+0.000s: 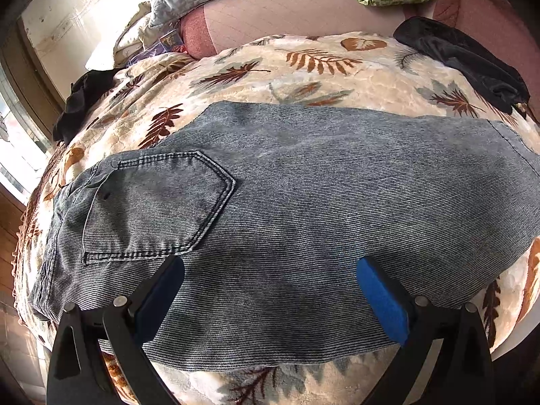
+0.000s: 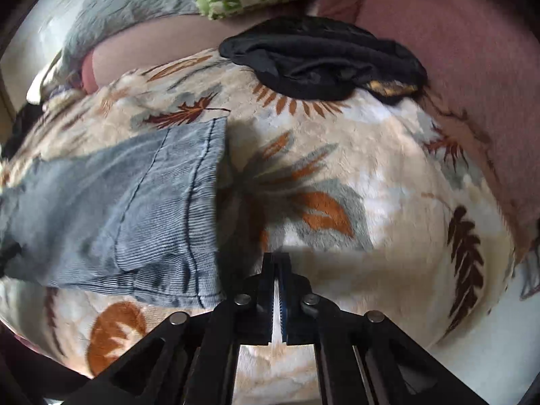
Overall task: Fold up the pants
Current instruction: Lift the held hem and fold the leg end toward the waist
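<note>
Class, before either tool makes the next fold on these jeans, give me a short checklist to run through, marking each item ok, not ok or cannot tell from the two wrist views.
1. Jeans lie flat on the leaf blanket: ok.
2. Left tool open over the denim: ok.
3. Right tool holding the hem: not ok, shut empty beside it.
4. Black garment clear of the jeans: ok.
5. Layers aligned underneath: cannot tell.
</note>
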A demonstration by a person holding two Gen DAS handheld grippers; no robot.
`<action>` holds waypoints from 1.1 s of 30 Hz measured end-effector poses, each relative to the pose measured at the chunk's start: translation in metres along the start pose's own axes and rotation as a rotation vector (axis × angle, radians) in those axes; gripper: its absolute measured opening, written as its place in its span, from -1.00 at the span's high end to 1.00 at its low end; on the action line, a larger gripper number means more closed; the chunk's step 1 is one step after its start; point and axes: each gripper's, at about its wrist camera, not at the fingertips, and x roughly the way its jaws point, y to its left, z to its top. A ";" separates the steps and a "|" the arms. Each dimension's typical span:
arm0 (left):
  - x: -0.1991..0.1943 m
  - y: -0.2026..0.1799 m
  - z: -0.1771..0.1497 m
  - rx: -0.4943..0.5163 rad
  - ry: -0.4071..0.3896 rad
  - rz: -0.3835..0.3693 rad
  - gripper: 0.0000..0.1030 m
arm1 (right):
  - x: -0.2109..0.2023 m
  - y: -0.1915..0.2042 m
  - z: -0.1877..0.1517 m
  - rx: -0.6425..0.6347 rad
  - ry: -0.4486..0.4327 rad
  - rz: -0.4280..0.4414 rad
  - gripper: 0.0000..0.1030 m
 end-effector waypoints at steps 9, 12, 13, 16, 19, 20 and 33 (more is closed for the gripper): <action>-0.036 -0.012 0.007 0.042 -0.194 0.028 -0.97 | -0.019 -0.040 -0.032 0.553 0.017 0.662 -0.66; -0.031 -0.026 0.008 0.095 -0.178 0.017 -0.97 | -0.001 -0.016 -0.049 0.613 0.097 0.699 -0.66; -0.025 -0.029 0.008 0.104 -0.147 0.004 -0.97 | 0.003 -0.009 -0.051 0.615 0.104 0.690 -0.66; -0.006 -0.033 0.008 0.091 -0.035 -0.058 -0.97 | 0.017 0.000 -0.051 0.656 0.080 0.702 -0.66; 0.002 -0.036 0.002 0.084 -0.003 -0.069 -0.97 | 0.025 0.001 -0.044 0.700 0.022 0.707 -0.66; 0.002 -0.036 0.003 0.081 0.002 -0.079 -0.97 | 0.028 0.000 -0.040 0.718 0.009 0.714 -0.66; -0.006 -0.020 0.011 0.029 -0.040 -0.084 -0.97 | 0.040 0.008 -0.028 0.761 -0.113 0.582 0.57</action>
